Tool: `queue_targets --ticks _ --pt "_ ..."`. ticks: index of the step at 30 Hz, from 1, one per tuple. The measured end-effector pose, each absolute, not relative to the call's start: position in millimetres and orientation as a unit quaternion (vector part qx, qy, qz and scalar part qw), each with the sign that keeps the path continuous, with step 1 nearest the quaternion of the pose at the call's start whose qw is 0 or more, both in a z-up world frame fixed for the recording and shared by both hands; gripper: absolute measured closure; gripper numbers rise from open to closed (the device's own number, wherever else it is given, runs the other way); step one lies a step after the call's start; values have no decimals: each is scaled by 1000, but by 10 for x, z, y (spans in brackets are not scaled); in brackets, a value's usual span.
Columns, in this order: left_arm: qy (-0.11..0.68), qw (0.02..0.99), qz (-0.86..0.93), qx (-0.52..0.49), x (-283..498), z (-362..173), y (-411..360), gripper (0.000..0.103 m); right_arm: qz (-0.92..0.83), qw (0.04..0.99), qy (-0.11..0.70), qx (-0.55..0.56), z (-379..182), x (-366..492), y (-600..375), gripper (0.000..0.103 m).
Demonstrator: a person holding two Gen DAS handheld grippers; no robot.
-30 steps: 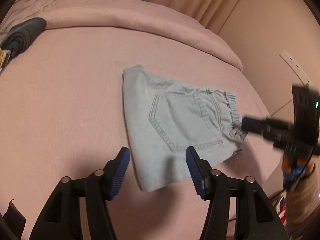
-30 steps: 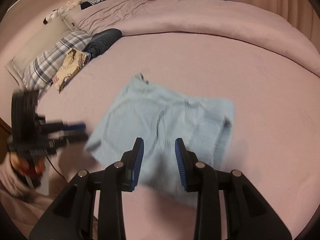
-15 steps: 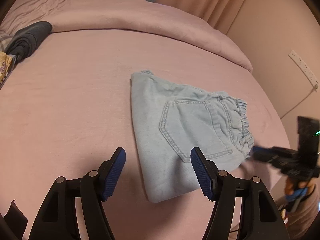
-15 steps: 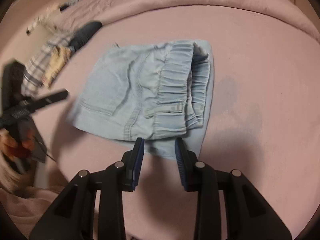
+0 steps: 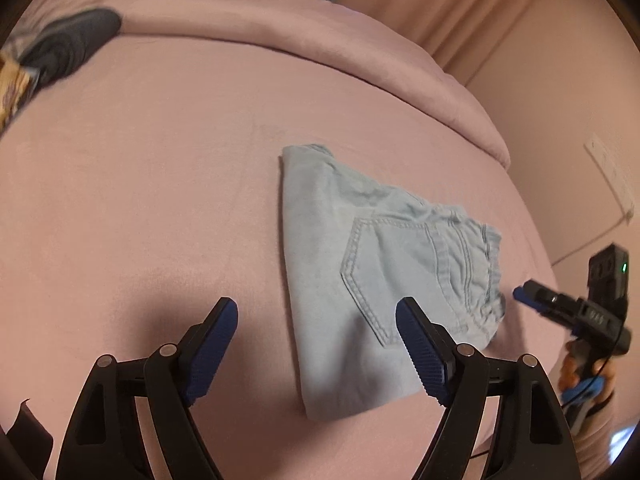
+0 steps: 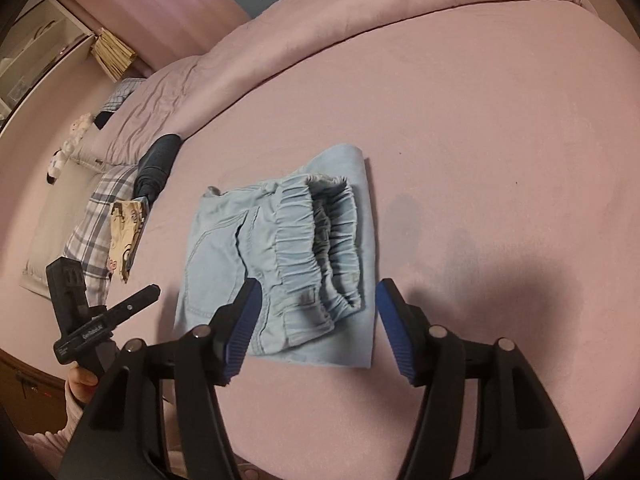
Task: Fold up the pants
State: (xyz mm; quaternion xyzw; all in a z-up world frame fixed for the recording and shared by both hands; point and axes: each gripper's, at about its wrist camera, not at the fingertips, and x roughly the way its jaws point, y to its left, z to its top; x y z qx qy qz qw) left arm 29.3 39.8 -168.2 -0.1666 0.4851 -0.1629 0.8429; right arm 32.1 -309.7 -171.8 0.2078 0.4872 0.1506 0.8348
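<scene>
Right wrist view: folded pale-blue denim pants [image 6: 280,268] lie on the pink bed [image 6: 480,140]. Right tongs [image 6: 316,320], at 6 o'clock, and left tongs [image 5: 316,344] are opening, both empty. Advice: withdraw without snagging the elastic waistband [image 6: 320,240].
</scene>
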Motion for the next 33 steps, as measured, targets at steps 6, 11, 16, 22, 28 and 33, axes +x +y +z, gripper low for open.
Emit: queue_targets --ticks 6,11,16,22,28,33 --pt "502 824 -160 -209 523 -1835 477 22 126 834 499 196 -1708 484 -3151 43" --pt "521 798 -176 -248 654 -1977 452 22 152 808 516 243 -1886 597 -3272 41" --pt "530 783 -184 -269 711 -2075 420 21 171 792 520 271 -1993 627 -3290 29" --pt "524 770 -208 -298 766 -2137 456 10 189 776 535 277 -2137 700 -3239 22" --pt "515 771 -223 -302 814 -2147 437 10 220 771 536 265 -2196 875 -3082 6" --pt "502 786 -230 -277 805 -2146 354 10 226 784 528 237 -2211 957 -2936 2"
